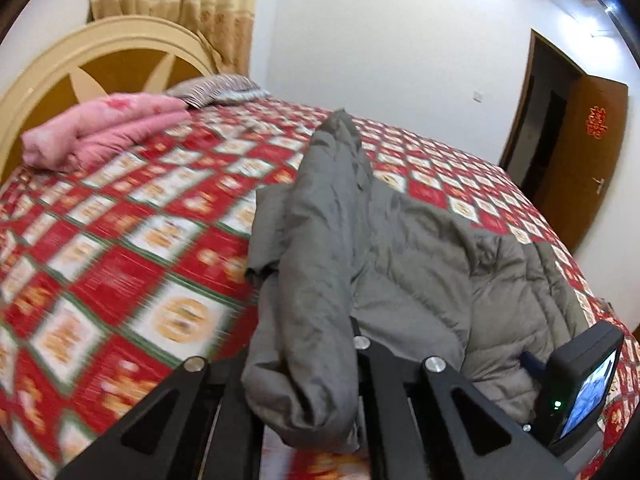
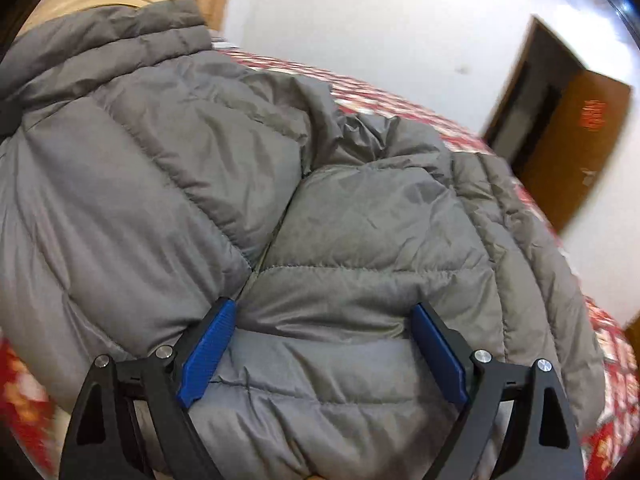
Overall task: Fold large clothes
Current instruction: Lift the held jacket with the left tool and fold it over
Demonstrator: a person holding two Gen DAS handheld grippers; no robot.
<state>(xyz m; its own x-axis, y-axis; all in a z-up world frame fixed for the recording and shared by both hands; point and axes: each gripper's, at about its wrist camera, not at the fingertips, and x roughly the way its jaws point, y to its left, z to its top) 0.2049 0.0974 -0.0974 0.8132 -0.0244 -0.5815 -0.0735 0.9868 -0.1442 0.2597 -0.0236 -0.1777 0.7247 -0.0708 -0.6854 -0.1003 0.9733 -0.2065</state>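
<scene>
Left tongs (image 1: 308,380) are clamped on a grey sleeve (image 1: 320,248) of the down jacket (image 2: 248,184); the sleeve's cuff end bulges out beneath them. Right tongs (image 2: 320,344) stand wide, their blue pads (image 2: 208,354) straddling a quilted panel at the jacket's near edge — nothing is gripped there. We read the sleeve's long axis as running straight away from the left tongs, up the bed (image 1: 120,240) toward the headboard (image 1: 100,60). The jacket body lies to the right of that sleeve, spread on the red patterned bedcover. We judge the coming move — carrying the sleeve rightward across the body — belongs to the left tongs, which already hold it.
</scene>
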